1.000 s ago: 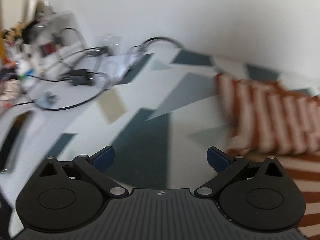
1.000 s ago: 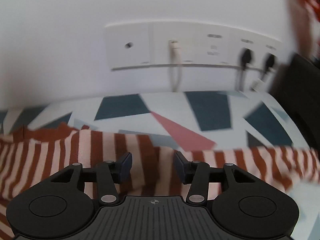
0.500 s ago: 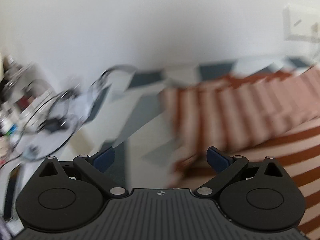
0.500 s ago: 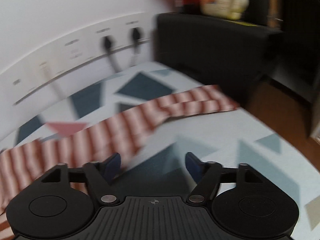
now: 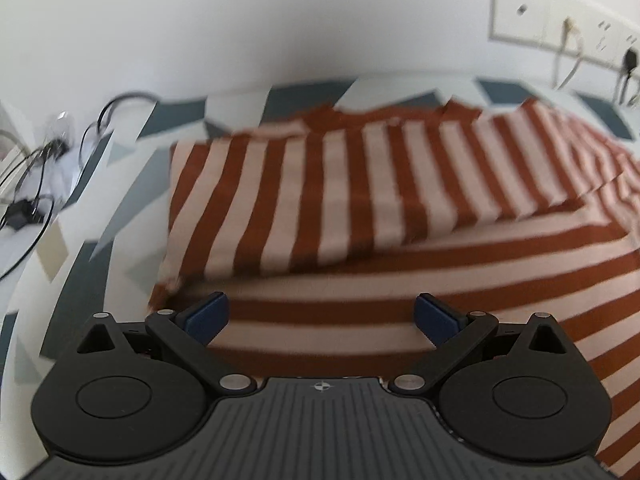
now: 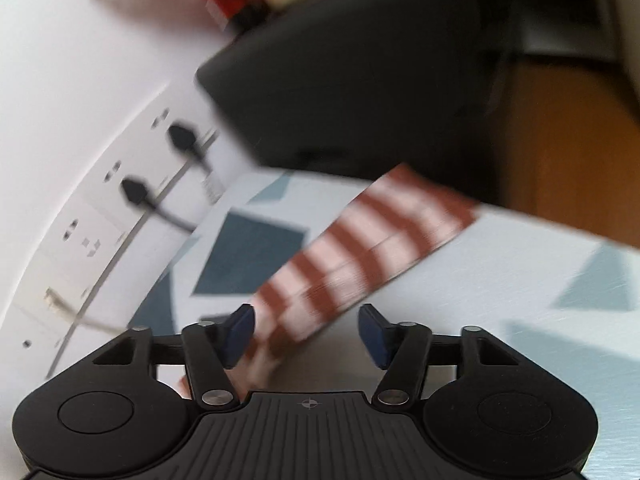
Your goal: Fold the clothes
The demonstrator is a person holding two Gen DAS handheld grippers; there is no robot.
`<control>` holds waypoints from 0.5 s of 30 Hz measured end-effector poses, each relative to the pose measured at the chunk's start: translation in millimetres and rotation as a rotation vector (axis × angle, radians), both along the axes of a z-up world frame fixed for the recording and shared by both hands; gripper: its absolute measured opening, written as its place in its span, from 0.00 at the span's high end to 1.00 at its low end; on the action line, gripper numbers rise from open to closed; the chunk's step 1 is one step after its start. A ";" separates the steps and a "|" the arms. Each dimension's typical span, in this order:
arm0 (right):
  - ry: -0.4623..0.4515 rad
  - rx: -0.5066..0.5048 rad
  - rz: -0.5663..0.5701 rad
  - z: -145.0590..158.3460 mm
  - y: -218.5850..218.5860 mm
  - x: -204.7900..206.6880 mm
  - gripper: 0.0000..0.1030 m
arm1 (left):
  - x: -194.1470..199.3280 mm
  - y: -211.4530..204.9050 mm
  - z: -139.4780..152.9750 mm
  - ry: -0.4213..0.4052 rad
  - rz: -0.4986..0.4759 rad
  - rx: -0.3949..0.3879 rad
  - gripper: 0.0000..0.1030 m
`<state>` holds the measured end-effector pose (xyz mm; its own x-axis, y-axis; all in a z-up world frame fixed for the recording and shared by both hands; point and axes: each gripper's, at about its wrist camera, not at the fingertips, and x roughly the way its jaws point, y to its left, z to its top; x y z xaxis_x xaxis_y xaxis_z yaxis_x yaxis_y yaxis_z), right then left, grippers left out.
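A rust-and-cream striped garment [image 5: 360,208] lies on a table with a white cloth printed with blue shapes; one part is folded over the body. My left gripper [image 5: 322,318] is open and empty, just above the garment's near part, by its left edge. In the right wrist view a striped sleeve [image 6: 360,248] stretches away toward the table's far edge. My right gripper [image 6: 306,334] is open and empty over the sleeve's near end, its left fingertip [image 6: 238,334] beside the cloth.
Black cables and small devices [image 5: 36,184] lie at the table's left end. A white wall socket strip with plugs [image 6: 152,184] runs behind the table. A black box-shaped object [image 6: 360,92] stands at the table's right end, past the sleeve.
Both grippers swung fast. The left turned right from the cables onto the garment. The right turned right from the garment body to the sleeve and opened wider.
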<state>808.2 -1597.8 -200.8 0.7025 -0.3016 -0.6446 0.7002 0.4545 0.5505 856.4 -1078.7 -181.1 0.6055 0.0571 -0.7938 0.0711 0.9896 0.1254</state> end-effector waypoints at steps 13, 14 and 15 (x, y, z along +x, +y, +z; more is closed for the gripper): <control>0.010 -0.091 -0.205 -3.3 -13.2 -28.2 0.93 | 5.5 6.1 -1.3 0.019 0.062 -0.044 0.00; 0.018 -0.079 -0.208 -6.3 -14.4 -31.2 0.93 | 5.6 6.5 -1.4 0.020 0.065 -0.045 0.00; 0.022 -0.064 -0.211 -9.7 -15.7 -34.2 0.91 | 5.7 6.5 -1.5 0.020 0.063 -0.044 0.00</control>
<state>774.0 -1613.6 -210.6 0.6055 -0.4815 -0.6336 0.7950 0.3299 0.5090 862.1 -1072.1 -182.6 0.5856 0.0593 -0.8084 0.0102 0.9967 0.0805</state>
